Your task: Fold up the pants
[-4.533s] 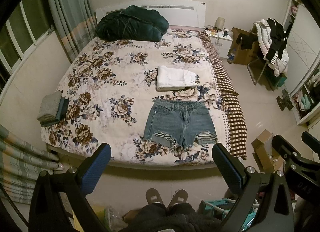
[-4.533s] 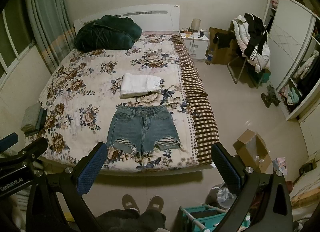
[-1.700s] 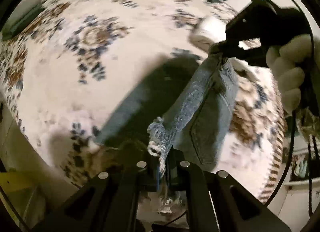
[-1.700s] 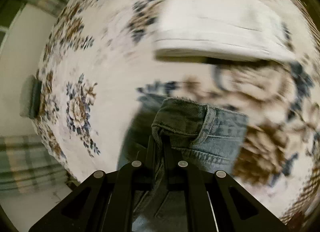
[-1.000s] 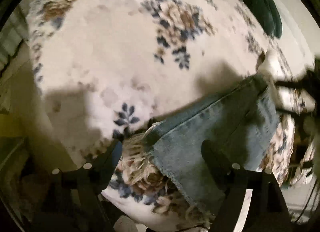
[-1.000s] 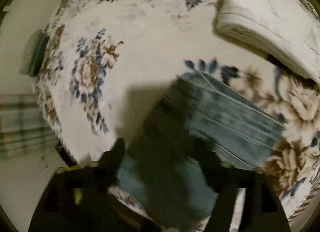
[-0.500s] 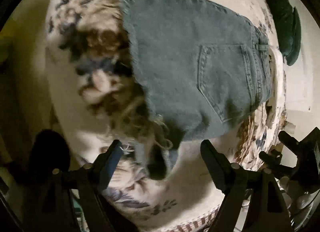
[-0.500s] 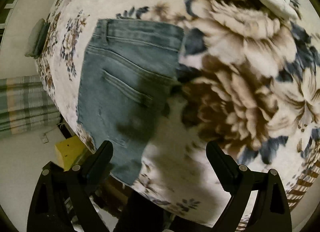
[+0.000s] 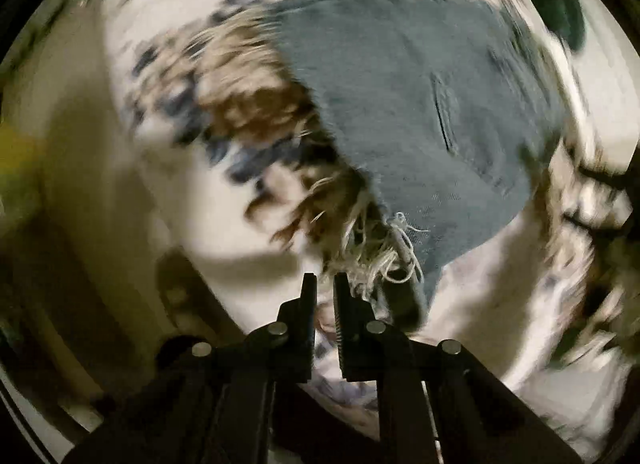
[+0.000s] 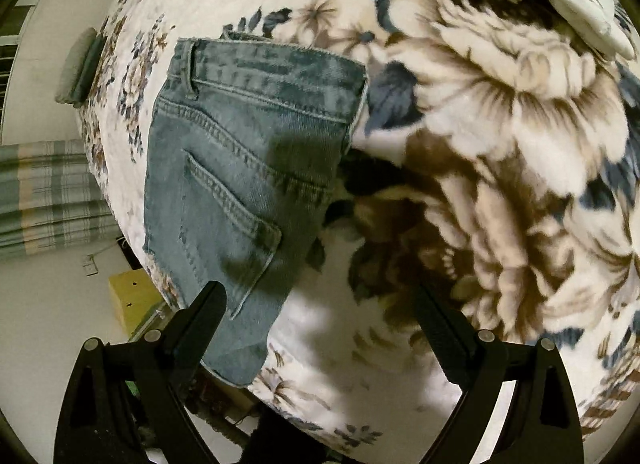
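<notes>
1. My left gripper [image 9: 325, 284]: fingers nearly together, only a narrow slit between the tips. I can't see anything pinched in that slit; frayed threads sit just beyond and to the right of the tips, contact unclear.
2. Left wrist view is heavily motion-blurred, so I can't call the pose beyond tips pointing forward and up in frame.
3. My right gripper [image 10: 320, 300]: fingers spread wide, nothing between them.
4. Right left-hand finger [image 10: 208, 304] overlaps fabric in view; I can't tell if it touches. The right-hand finger [image 10: 434, 312] sits apart from it.
5. Right wrist view is sharp.
</notes>
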A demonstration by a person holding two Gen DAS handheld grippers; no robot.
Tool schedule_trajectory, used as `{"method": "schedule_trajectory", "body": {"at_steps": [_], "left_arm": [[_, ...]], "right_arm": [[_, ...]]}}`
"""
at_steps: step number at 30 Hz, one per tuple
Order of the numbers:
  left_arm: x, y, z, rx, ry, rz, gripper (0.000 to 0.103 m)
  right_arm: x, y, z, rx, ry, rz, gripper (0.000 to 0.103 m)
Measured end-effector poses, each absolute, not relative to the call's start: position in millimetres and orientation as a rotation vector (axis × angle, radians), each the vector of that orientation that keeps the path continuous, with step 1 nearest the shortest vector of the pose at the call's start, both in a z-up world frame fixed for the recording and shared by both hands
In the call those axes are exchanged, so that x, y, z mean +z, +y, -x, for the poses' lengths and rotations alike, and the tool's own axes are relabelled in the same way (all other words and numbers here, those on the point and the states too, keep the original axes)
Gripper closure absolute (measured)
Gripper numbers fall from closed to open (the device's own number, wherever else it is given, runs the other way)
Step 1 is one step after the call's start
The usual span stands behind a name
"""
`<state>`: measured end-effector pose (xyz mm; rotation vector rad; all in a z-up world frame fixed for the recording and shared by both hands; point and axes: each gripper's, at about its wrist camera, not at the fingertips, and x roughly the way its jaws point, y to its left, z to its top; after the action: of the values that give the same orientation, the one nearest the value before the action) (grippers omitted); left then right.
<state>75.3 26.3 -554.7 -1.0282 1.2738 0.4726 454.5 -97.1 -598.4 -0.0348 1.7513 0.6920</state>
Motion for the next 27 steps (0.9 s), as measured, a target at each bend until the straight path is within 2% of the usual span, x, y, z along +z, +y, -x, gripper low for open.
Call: {"method": "schedule_trajectory", "body": {"at_steps": [1, 2, 3, 4, 5, 6, 8, 13, 17, 19, 23, 25, 26, 27], "left_arm": [[-550.3, 28.0, -65.3, 0.471, 1.225, 1.15, 0.095], [-547.2, 26.8, -60.1, 0.46, 1.183, 1.233, 0.088], [-543.2, 22.6, -55.8, 0.446, 1.124, 1.331, 0.071], [-539.4, 14.9, -53.8, 0.434, 1.058, 1.429, 0.059], [-537.5, 6.6, -54.9, 0.418, 0.996, 1.512, 0.04], [-538.2, -1.8, -59.2, 0.403, 0.932, 1.59, 0.036], [-551.5, -14.8, -75.1, 0.364, 0.82, 1.734, 0.036], [-604.5, -14.3, -100.7, 0.489, 0.678, 1.873, 0.036], [-628.8, -11.0, -95.4, 0.599, 0.616, 1.973, 0.036], [-633.0, -12.7, -94.3, 0.659, 0.571, 2.019, 0.036], [-630.1, -15.8, -108.4, 0.762, 0.598, 1.979, 0.036], [-623.7, -14.3, -111.3, 0.832, 0.603, 1.95, 0.044], [-622.1, -14.2, -112.0, 0.859, 0.601, 1.932, 0.061], [-618.0, -13.4, -112.1, 0.882, 0.599, 1.905, 0.084]], "right_arm": [[-599.5, -96.8, -455.7, 0.696, 1.755, 0.029, 0.007], [-601.3, -96.1, -456.8, 0.703, 1.759, 0.021, 0.007], [-602.3, -95.9, -457.6, 0.706, 1.762, 0.018, 0.007], [-602.9, -95.9, -458.5, 0.709, 1.763, 0.016, 0.007], [-603.2, -96.7, -459.8, 0.711, 1.765, 0.012, 0.007], [-603.8, -98.3, -461.0, 0.711, 1.769, 0.004, 0.007], [-605.0, -101.5, -463.4, 0.724, 1.778, -0.018, 0.007], [-614.5, -102.8, -469.6, 0.742, 1.8, -0.046, 0.007], [-629.0, -96.1, -479.0, 0.782, 1.789, -0.13, 0.007], [-637.3, -90.8, -485.6, 0.798, 1.761, -0.176, 0.002], [-657.0, -79.4, -501.8, 0.788, 1.714, -0.246, 0.002], [-662.9, -75.2, -506.1, 0.785, 1.702, -0.285, 0.001], [-662.7, -74.4, -507.6, 0.778, 1.689, -0.305, 0.003], [-660.7, -73.8, -508.6, 0.773, 1.67, -0.314, 0.006]]}}
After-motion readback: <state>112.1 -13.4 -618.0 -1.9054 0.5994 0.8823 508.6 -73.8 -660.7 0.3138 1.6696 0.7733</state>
